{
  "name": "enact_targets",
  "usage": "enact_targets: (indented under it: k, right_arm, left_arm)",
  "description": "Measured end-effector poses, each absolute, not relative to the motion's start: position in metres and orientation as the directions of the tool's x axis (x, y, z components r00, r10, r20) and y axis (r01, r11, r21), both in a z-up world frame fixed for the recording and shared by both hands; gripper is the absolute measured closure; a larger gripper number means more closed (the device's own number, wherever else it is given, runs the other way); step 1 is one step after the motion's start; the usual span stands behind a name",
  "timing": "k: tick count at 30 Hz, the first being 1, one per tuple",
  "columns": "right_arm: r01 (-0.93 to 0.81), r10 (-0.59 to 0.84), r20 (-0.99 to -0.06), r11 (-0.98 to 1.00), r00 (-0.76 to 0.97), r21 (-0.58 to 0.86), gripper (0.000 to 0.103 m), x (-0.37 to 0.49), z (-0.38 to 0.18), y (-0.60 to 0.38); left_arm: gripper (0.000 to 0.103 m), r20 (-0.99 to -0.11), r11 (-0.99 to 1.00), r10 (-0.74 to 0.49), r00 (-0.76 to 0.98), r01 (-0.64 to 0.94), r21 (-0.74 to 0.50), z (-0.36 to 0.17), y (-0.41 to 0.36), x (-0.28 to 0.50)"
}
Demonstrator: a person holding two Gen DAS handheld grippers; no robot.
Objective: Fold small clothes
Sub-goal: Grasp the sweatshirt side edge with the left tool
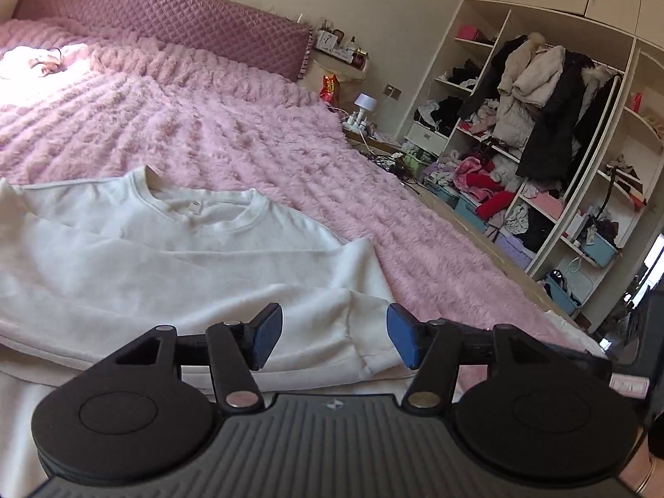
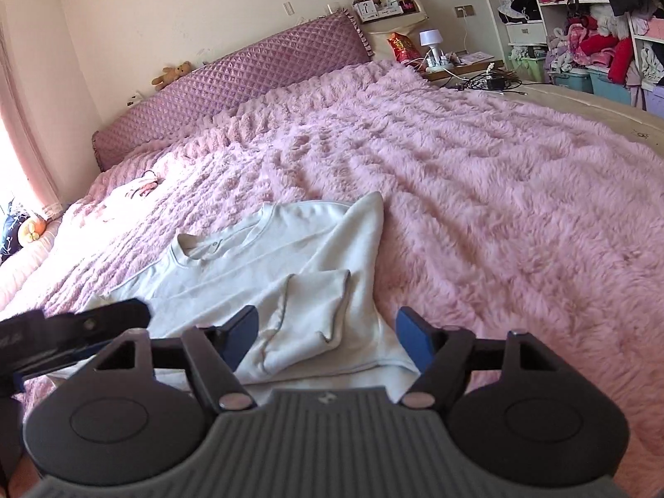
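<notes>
White long-sleeved cotton top (image 2: 265, 265) lay on the fluffy pink bed blanket (image 2: 477, 191), one sleeve (image 2: 307, 315) folded across. Both the right gripper (image 2: 325, 342) and left gripper (image 1: 334, 338) hovered agape, empty; pinching the hem corners evenly would likely keep the fold square.

A white long-sleeved top (image 1: 174, 257) lies flat on the pink fluffy blanket (image 1: 257, 133), neckline toward the headboard (image 1: 166, 12). The left gripper (image 1: 334, 336) hovers spread wide over a folded-in sleeve (image 1: 323, 323), near the bed's wardrobe-side (image 1: 552, 133) edge.
</notes>
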State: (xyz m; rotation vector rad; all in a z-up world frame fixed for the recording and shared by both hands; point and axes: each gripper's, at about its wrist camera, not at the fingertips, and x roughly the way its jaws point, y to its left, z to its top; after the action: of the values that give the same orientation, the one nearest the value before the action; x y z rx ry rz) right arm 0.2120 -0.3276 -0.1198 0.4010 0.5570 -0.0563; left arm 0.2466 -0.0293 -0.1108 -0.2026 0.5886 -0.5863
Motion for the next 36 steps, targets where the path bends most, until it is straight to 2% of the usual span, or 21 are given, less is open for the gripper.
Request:
enact_targets:
  k: [1,2,7,9,13,15,22,24,26,30,32,33,34,36]
  right_arm:
    - [0.161,0.068,-0.533,0.915,0.843,0.371,0.052,0.223,-0.122,-0.327]
    - [0.165,0.078,-0.539,0.907,0.839,0.388,0.052,0.234,-0.124,-0.327]
    - [0.227,0.066,-0.587,0.883,0.807,0.411,0.051,0.274,-0.144,-0.324]
    - [0.252,0.069,-0.613,0.871,0.787,0.422,0.049,0.285,-0.152,-0.324]
    - [0.264,0.047,-0.627,0.881,0.777,0.393,0.042,0.292,-0.158,-0.317]
    - [0.258,0.042,-0.63,0.89,0.776,0.377,0.042,0.294,-0.157,-0.313]
    - [0.251,0.036,-0.636,0.9,0.771,0.356,0.041,0.295,-0.158,-0.309]
    - [0.245,0.032,-0.638,0.908,0.769,0.341,0.041,0.295,-0.159,-0.307]
    - [0.24,0.03,-0.637,0.912,0.77,0.333,0.04,0.295,-0.159,-0.305]
    - [0.243,0.029,-0.637,0.91,0.77,0.335,0.04,0.294,-0.16,-0.305]
    - [0.243,0.029,-0.638,0.911,0.769,0.335,0.041,0.294,-0.16,-0.305]
    - [0.241,0.03,-0.64,0.912,0.768,0.332,0.045,0.295,-0.16,-0.305]
    - [0.239,0.025,-0.641,0.916,0.767,0.323,0.057,0.295,-0.159,-0.305]
    - [0.23,0.031,-0.644,0.92,0.764,0.317,0.069,0.296,-0.158,-0.305]
  left_arm:
    - [0.035,-0.485,0.853,-0.521,0.702,0.428,-0.299,-0.11,-0.01,0.245]
    - [0.035,-0.501,0.878,-0.479,0.72,0.398,-0.267,-0.111,0.004,0.244]
    - [0.038,-0.573,0.987,-0.153,0.805,0.154,-0.047,-0.122,0.088,0.245]
    - [0.038,-0.583,0.995,-0.08,0.809,0.099,0.001,-0.128,0.106,0.248]
    - [0.041,-0.61,0.994,-0.026,0.792,0.087,0.072,-0.144,0.116,0.257]
    - [0.043,-0.617,0.992,-0.03,0.787,0.098,0.076,-0.15,0.117,0.263]
    - [0.043,-0.551,0.986,-0.041,0.833,0.124,0.114,-0.147,0.118,0.265]
    - [0.049,-0.557,0.982,-0.06,0.829,0.148,0.114,-0.149,0.119,0.269]
    - [0.071,-0.575,0.977,-0.084,0.814,0.18,0.112,-0.153,0.119,0.274]
    - [0.096,-0.58,0.965,-0.106,0.808,0.225,0.136,-0.159,0.111,0.281]
    - [0.1,-0.563,0.968,-0.081,0.823,0.2,0.153,-0.158,0.109,0.28]
    - [0.1,-0.534,0.97,-0.043,0.845,0.163,0.181,-0.155,0.108,0.276]
    - [0.1,-0.506,0.97,-0.004,0.863,0.126,0.207,-0.151,0.108,0.272]
    - [0.1,-0.461,0.968,0.042,0.886,0.078,0.238,-0.141,0.11,0.264]
